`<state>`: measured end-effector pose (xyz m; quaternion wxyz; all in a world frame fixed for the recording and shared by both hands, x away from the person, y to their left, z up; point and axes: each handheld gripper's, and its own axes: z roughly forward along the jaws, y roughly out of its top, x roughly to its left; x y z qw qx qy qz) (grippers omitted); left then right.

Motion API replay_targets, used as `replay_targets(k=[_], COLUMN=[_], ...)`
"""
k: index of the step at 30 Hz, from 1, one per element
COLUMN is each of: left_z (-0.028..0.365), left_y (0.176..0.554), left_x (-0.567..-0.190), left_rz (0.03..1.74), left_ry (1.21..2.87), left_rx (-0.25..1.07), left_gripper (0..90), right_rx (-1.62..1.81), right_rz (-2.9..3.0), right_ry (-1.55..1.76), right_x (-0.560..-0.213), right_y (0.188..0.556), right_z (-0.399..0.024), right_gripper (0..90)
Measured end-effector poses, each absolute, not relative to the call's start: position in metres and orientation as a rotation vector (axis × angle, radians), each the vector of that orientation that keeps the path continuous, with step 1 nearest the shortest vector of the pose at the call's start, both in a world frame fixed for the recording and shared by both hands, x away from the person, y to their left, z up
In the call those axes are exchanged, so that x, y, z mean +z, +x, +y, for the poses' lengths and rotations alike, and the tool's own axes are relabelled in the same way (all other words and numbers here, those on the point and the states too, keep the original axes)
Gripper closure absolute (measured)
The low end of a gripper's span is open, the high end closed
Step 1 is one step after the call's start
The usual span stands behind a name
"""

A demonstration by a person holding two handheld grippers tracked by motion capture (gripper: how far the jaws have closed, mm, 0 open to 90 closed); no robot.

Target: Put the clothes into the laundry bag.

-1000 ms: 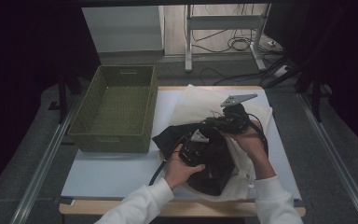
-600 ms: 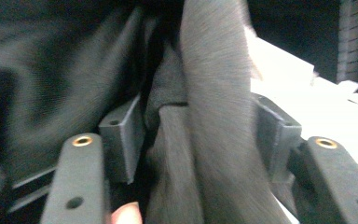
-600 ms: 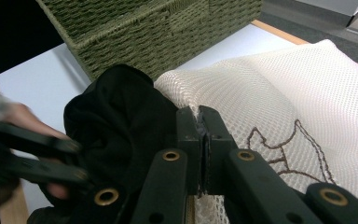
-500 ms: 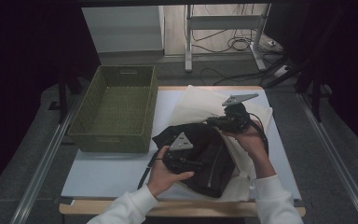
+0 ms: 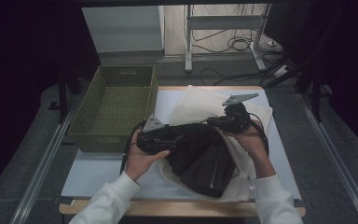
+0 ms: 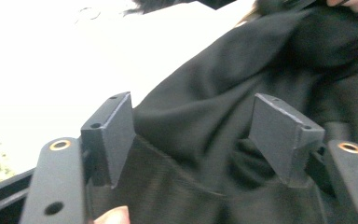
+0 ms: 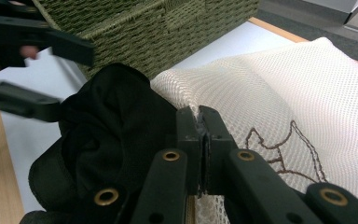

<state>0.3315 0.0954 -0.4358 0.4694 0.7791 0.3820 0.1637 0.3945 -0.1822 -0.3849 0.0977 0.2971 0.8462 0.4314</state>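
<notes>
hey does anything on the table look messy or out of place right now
Nothing looks spilled or broken. The black garment lies bunched and half out of the cream mesh bag, hanging toward the table's near edge. The right gripper pinches the bag's edge; the left gripper is open over the garment. The green basket sits square.

Recording lab: dark curtains (image 5: 23, 70), floor cables (image 5: 223, 44).

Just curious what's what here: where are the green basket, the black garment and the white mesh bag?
green basket (image 5: 114, 105), high view, woven floor.
black garment (image 5: 205, 154), high view, middle fold.
white mesh bag (image 7: 279, 93), right gripper view, netting.
</notes>
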Motion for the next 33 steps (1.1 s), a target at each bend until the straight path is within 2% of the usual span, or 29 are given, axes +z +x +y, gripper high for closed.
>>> replay_targets(k=[3, 9, 13, 19, 26, 33], left_z=[0.091, 0.075, 0.064, 0.044, 0.032, 0.025], left_y=[0.342, 0.335, 0.330, 0.329, 0.344, 0.357], left_x=[-0.449, -0.463, -0.466, -0.472, -0.471, -0.472], left_rz=[0.957, 0.900, 0.884, 0.902, 0.934, 0.974], left_ry=[1.944, 2.031, 2.067, 2.087, 2.095, 2.072], left_rx=[0.251, 0.159, 0.128, 0.198, 0.238, 0.217], left_gripper=[30.1, 61.4, 71.1, 73.9, 75.5, 75.3], right_rx=[1.278, 1.278, 1.283, 1.288, 1.299, 1.306], right_rz=[2.506, 2.503, 2.500, 2.501, 2.500, 2.499], right_ry=[0.880, 0.880, 0.877, 0.862, 0.856, 0.848], right_x=[-0.385, -0.384, -0.383, -0.380, -0.380, -0.378], right_y=[0.395, 0.394, 0.393, 0.391, 0.390, 0.388], right_z=[-0.183, -0.184, -0.183, -0.181, -0.181, -0.179], right_gripper=[88.0, 88.0, 88.1, 88.1, 88.1, 88.1])
